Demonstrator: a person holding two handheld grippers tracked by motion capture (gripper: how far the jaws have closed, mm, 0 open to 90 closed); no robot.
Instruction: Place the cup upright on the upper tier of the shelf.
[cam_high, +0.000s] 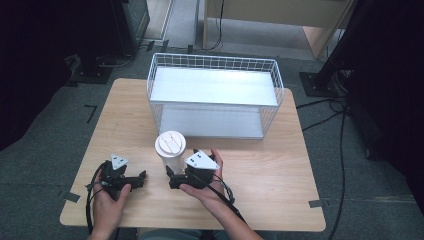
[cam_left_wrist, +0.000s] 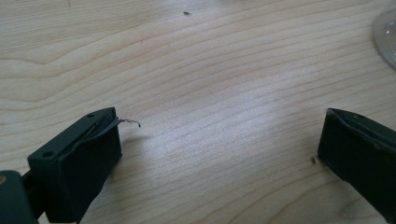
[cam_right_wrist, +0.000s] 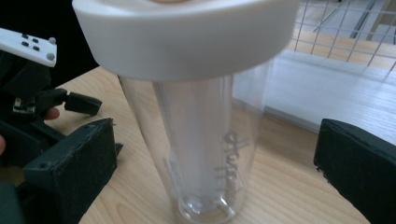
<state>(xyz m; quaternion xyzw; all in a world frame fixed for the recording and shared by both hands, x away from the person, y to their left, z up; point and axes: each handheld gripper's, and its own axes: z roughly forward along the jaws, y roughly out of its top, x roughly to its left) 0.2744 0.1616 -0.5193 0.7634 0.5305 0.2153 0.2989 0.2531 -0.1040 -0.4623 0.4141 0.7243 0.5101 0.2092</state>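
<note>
Both hands enter from six o'clock of the high view. Left tool (cam_high: 140, 178) rests wide open on the wooden tabletop (cam_high: 270, 165), gripping nothing. Right tool (cam_high: 171, 178) stands open with its jaws either side of a clear tumbler (cam_high: 170, 150) with a white lid, not touching it. At twelve o'clock sits a white wire shelf basket (cam_high: 214, 95); bare wood lies open toward three. Grey floor (cam_high: 50, 130) surrounds everything.

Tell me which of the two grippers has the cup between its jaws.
The right gripper: its open jaws straddle the clear cup with the white lid. The left gripper is open too, with bare table between its jaws.
</note>
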